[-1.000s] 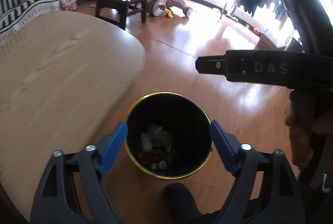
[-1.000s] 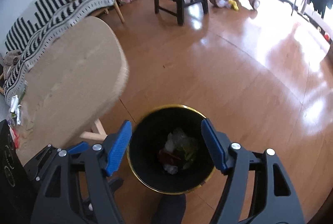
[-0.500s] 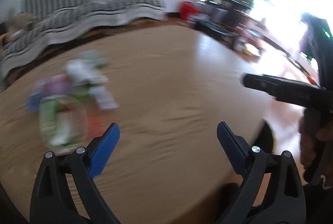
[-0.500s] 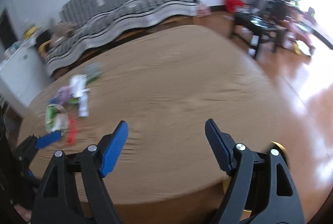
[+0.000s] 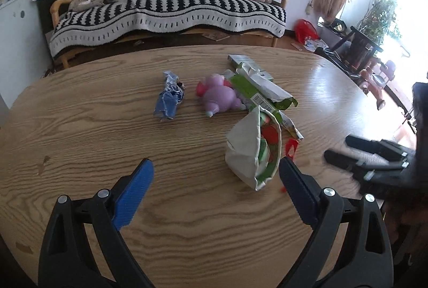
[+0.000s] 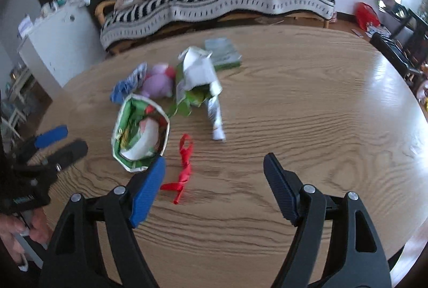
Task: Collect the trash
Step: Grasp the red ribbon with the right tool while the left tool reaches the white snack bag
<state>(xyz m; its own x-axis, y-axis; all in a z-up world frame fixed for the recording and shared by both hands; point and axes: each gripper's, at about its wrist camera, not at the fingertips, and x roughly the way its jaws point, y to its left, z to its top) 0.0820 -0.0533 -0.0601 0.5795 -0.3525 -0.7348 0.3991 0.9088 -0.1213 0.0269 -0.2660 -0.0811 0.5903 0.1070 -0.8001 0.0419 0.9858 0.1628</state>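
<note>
The striped sofa (image 5: 165, 4) stands along the far wall behind the oval wooden counter (image 5: 80, 127), which carries all the litter.

My left gripper (image 5: 215, 186) hangs over the counter's near part with its fingers (image 5: 133, 189) spread wide and nothing between them. My right gripper (image 6: 214, 183) hangs likewise, fingers (image 6: 147, 189) apart and empty (its left finger just overlaps the bag's lower edge in that view, contact not confirmed).

Trash, all lying on the counter in one cluster towards the middle:
- open green-and-white snack bag (image 5: 254, 151), nearest to me, mouth gaping, on its side;
- torn green wrapper (image 5: 256, 90) behind it;
- flat green carton (image 6: 223, 51) at the far end;
- purple soft toy-like item (image 5: 219, 98) beside the wrapper;
- crumpled blue wrapper (image 5: 168, 98), apart to the left;
- silver twisted wrapper (image 6: 215, 111);
- red ribbon (image 6: 184, 167), just ahead of my right fingers.
</note>
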